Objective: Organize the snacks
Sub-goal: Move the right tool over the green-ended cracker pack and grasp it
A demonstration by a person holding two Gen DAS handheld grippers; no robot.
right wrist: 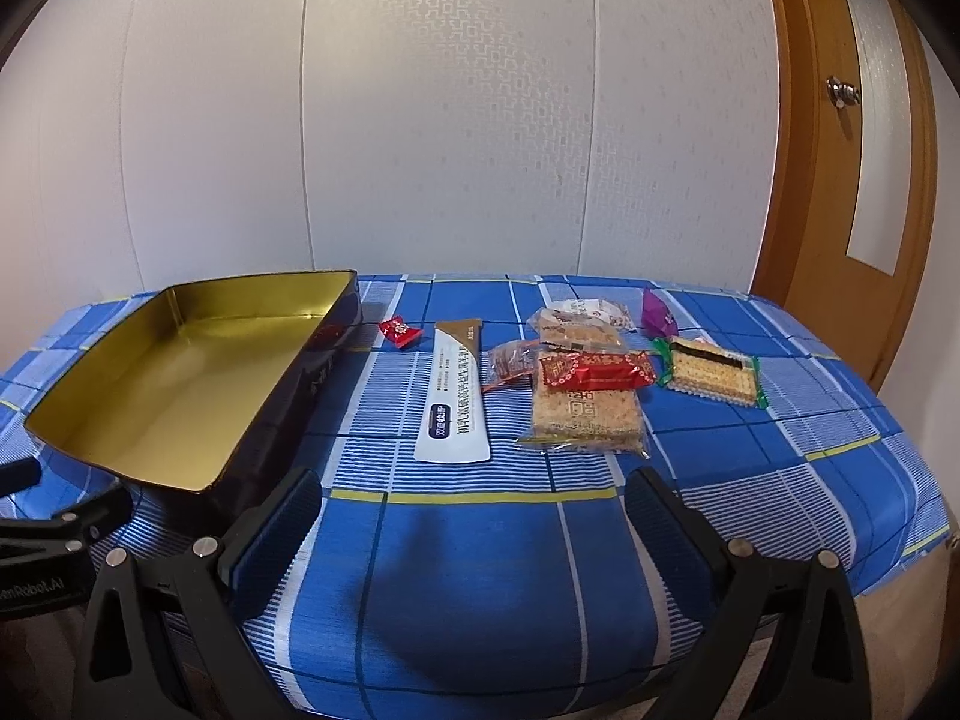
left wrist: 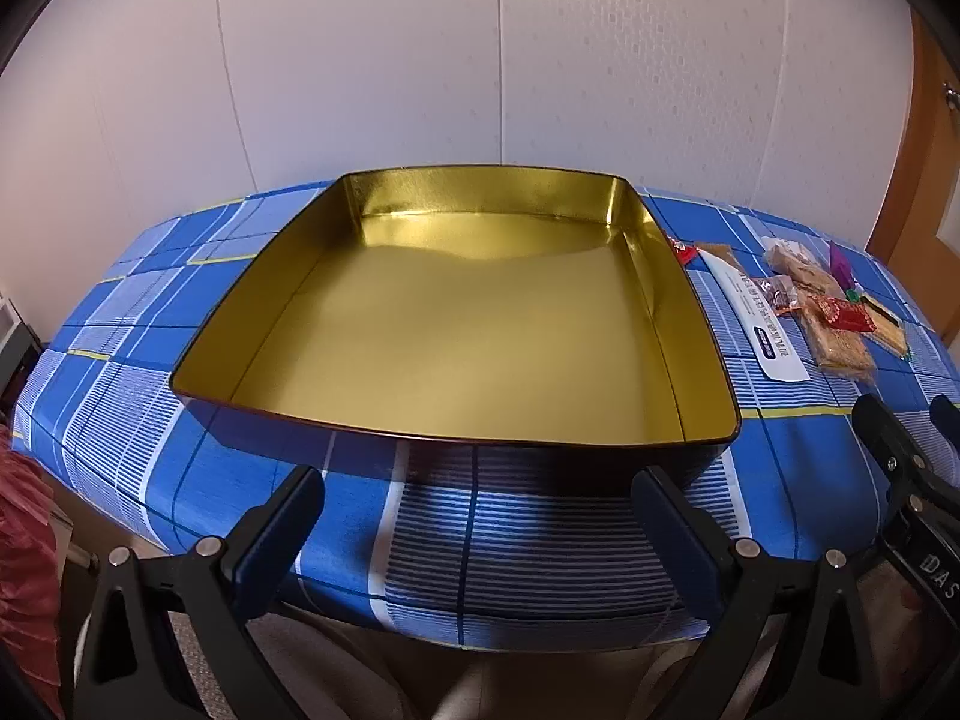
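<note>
Presently nothing has been gathered: the tin lies at the left of the table with its gold interior bare, and every snack lies loose on the blue checked cloth to its right; working left to right, a small red candy sits just beside the tin's far right corner, then a long white sachet running near to far, then a small brown packet, then a clear pack of crackers with a red wrapper resting across its far end, a further biscuit pack behind those, a purple sweet at the far right and a green-edged biscuit pack near it; judged from this layout, the step in hand is the first pick, and it would be done well by taking an uncovered, flat item such as the sachet across its narrow width, lifting clear of the tin's wall and setting it against one side so that later items pack in rows; the stacked wrapper should be removed before the crackers beneath it; the left gripper hovers at the near edge facing the tin, jaws spread wide, holding and touching nothing; the right gripper hovers over bare cloth near the snacks, likewise spread wide and empty.
</note>
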